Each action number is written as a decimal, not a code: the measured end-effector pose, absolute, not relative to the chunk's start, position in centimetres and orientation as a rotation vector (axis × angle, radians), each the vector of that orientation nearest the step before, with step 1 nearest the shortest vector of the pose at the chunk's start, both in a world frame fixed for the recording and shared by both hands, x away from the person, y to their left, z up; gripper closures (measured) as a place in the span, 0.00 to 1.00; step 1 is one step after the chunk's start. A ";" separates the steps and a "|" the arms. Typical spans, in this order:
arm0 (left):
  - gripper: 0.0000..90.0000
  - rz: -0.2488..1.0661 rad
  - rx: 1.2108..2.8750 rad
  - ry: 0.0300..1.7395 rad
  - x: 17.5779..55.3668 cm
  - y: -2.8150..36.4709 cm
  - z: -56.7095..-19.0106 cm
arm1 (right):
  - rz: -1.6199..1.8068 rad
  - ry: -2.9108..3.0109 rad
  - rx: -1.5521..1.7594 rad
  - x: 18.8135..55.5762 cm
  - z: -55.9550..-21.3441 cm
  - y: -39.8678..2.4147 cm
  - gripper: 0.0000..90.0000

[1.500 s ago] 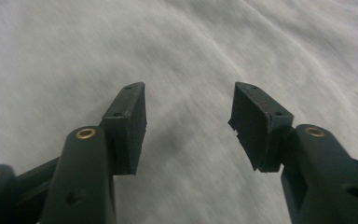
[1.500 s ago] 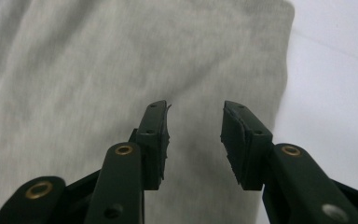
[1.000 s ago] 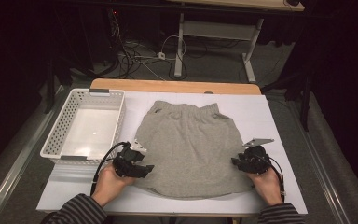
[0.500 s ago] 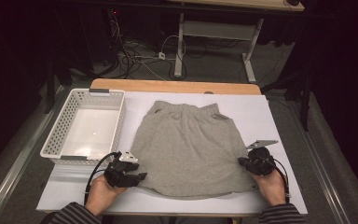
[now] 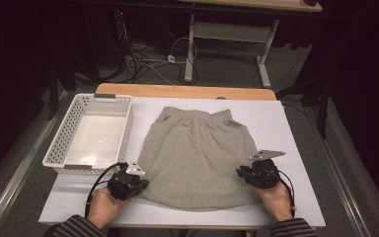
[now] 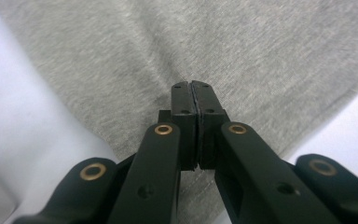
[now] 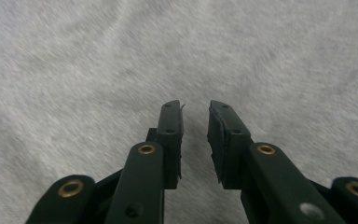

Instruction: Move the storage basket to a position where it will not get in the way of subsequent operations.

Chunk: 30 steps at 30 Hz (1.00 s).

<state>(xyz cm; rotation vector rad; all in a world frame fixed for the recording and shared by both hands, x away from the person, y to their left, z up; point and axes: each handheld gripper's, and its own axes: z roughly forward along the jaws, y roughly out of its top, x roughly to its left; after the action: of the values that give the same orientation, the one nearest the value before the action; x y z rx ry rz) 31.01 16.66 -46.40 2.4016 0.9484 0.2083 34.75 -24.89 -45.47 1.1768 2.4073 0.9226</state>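
A grey, soft knit pair of shorts lies flat in the middle of the white-covered desk, waistband far from the person, beside a white perforated plastic basket. The cloth looks light and limp; it will sag and crease, so the hem corners seem the best places to grip. The left claw has just been closing and is pinched shut on the hem edge. The right claw has just been opening and stands narrowly apart over the fabric. Both hands rest low, claws turned inward.

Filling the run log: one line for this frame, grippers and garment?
left gripper: shut, just closed at grey shorts left edge | right gripper: open, just reopened over right side | white basket: empty
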 end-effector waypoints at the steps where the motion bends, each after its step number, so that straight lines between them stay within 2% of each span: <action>1: 0.96 0.213 2.393 0.952 30.9 16.9 -46.3 | 0.931 2.399 1.176 34.6 -45.4 -24.8 0.83; 11: 0.94 0.171 2.331 0.966 30.4 18.1 -46.7 | 1.006 2.394 1.148 33.4 -45.2 -23.9 0.78; 17: 0.74 0.166 2.289 0.962 30.6 18.2 -46.8 | 1.034 2.388 1.173 33.4 -45.5 -24.0 0.73; 30: 0.61 0.162 2.213 0.988 30.7 18.8 -46.6 | 1.065 2.361 1.186 32.8 -45.6 -24.0 0.64</action>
<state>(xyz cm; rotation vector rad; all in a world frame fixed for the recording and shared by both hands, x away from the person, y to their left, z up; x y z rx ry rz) 30.72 18.78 -46.57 2.2134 0.9877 0.1617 32.85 -23.95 -45.56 1.1858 2.3605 1.0655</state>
